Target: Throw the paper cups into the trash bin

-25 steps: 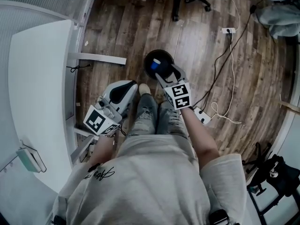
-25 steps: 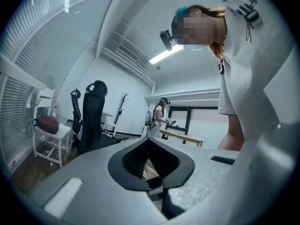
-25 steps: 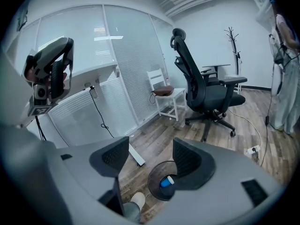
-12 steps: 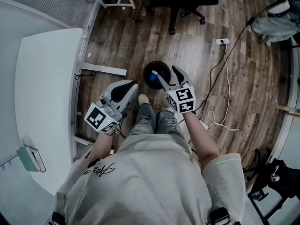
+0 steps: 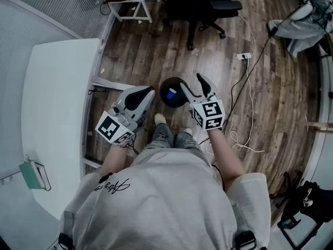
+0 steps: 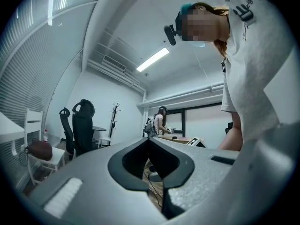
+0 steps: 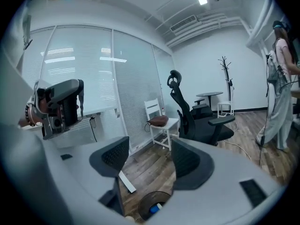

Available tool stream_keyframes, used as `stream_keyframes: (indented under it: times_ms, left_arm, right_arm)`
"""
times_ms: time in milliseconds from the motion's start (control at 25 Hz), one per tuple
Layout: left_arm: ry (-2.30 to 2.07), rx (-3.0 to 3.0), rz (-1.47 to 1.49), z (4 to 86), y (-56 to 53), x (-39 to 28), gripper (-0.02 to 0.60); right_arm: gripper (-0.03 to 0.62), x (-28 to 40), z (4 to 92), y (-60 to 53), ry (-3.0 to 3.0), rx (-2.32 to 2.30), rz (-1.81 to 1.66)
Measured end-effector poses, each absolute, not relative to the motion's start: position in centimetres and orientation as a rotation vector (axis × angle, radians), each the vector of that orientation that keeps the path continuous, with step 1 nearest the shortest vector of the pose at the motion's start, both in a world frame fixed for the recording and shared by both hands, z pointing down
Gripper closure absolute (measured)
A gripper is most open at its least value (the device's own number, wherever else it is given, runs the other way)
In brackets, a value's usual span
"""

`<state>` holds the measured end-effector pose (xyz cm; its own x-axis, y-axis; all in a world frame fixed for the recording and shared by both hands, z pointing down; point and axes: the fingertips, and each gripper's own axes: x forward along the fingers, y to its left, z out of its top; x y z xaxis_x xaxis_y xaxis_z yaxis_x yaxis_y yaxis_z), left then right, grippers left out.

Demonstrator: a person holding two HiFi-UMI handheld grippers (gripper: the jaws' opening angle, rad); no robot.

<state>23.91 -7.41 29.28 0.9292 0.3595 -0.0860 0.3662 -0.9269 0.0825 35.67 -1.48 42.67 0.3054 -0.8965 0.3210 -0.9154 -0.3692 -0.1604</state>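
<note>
Two grippers hang above the wooden floor (image 5: 140, 40). The right gripper (image 5: 192, 83), its jaws spread with nothing between them, is over the right edge of the round black trash bin (image 5: 164, 99); the left gripper (image 5: 145, 92), its jaws pressed together on nothing, is just left of the bin. A blue paper cup (image 5: 171, 91) lies inside the bin, just beyond the person's shoes (image 5: 159, 119).

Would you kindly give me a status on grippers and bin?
Left gripper shut, empty. Right gripper open, empty, near the trash bin. Something blue lies in it. Nothing between gripper and bin.
</note>
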Motion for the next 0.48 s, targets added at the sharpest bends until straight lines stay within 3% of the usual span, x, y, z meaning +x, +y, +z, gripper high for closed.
stream_keyframes:
  times_ms: [480]
  left_arm:
    - [0.593,3.054,-0.185,25.1,-6.6,24.6,0.578]
  right_arm:
    - [0.313,35.2,33.4,-1.2,-1.85,2.521,0.288]
